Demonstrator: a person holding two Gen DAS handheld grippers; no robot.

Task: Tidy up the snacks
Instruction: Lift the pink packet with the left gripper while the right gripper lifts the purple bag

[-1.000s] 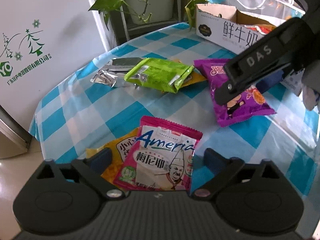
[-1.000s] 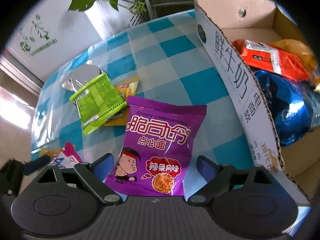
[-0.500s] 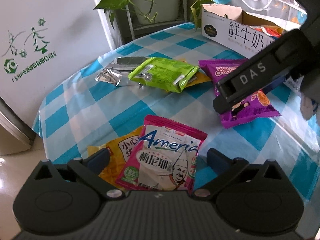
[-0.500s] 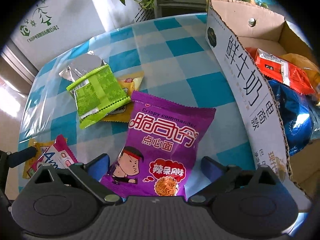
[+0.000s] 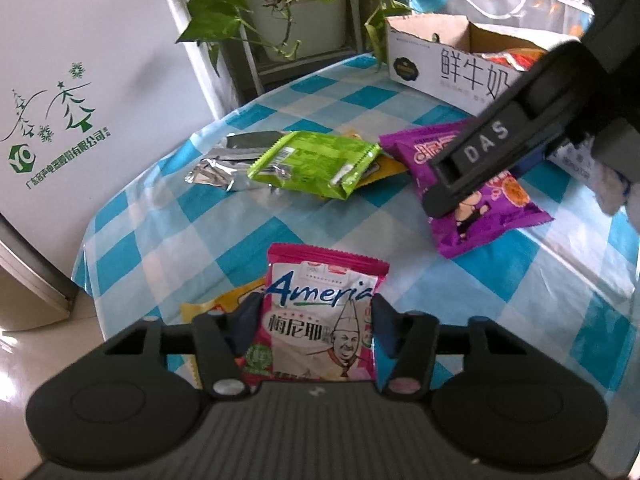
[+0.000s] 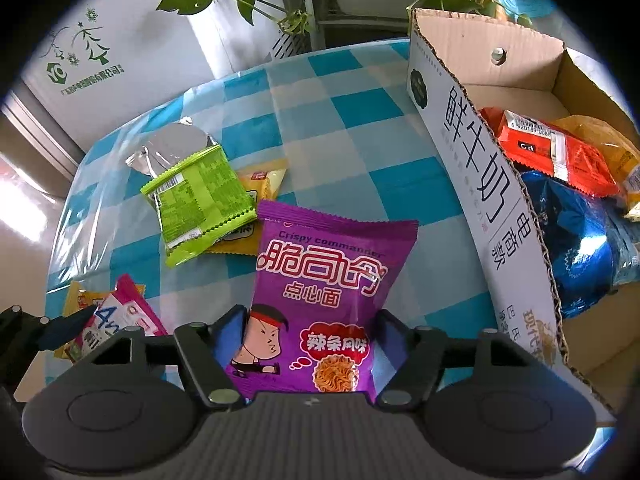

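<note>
My left gripper (image 5: 316, 328) is shut on a pink and white snack pack (image 5: 320, 320), over a yellow pack (image 5: 224, 304) on the blue checked tablecloth (image 5: 192, 220). My right gripper (image 6: 310, 340) is shut on a purple noodle snack bag (image 6: 328, 288), which also shows in the left wrist view (image 5: 472, 208) under the right gripper's body. A cardboard box (image 6: 472, 168) at the right holds an orange pack (image 6: 552, 148), a blue bag (image 6: 572, 240) and a yellow bag. The pink pack also shows in the right wrist view (image 6: 120, 316).
A green pack (image 5: 312, 164) lies mid-table on a silver pack (image 5: 224, 164) and a yellow pack (image 6: 260, 188). A white appliance (image 5: 72, 80) and potted plants (image 5: 256, 12) stand behind the table. The table's left edge drops to the floor.
Both grippers have closed their fingers onto their packs: the left on the pink pack, the right on the purple bag. Both views have shifted slightly.
</note>
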